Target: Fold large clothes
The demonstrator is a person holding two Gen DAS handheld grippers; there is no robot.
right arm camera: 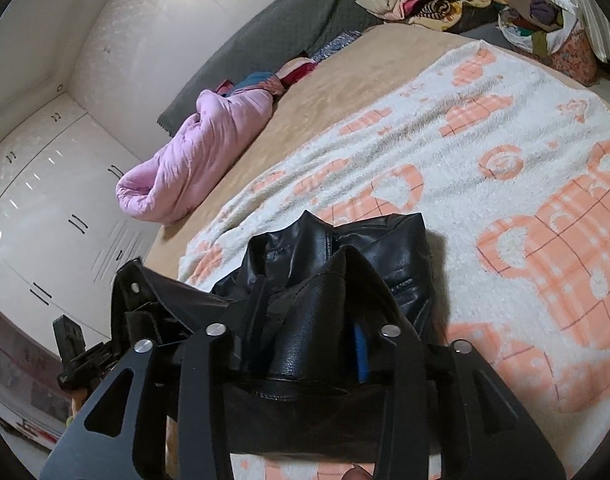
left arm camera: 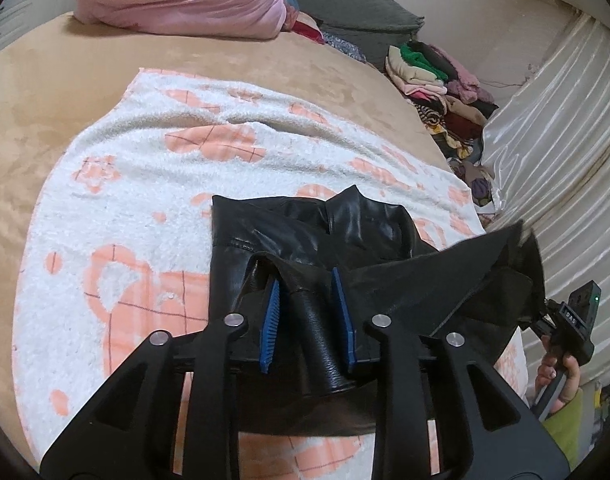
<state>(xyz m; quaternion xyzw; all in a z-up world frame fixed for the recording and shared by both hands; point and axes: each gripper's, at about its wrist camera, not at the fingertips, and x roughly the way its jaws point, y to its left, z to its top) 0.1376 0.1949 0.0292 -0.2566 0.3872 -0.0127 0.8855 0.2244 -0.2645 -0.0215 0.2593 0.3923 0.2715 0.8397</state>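
Lying on the white-and-orange blanket [left arm camera: 153,184] spread over the bed [left arm camera: 45,92], the black leather jacket [left arm camera: 305,236] is partly folded. The left gripper [left arm camera: 305,300] has its jaws narrowly parted around a jacket fold, pads seemingly clear. The right gripper [right arm camera: 305,344] is smothered in leather; I cannot tell its jaws.

Only legible text: "DAS", white letters on the black body of the right gripper [left arm camera: 571,322], seen from the left wrist view at the frame's right edge. Nothing else readable in either view.
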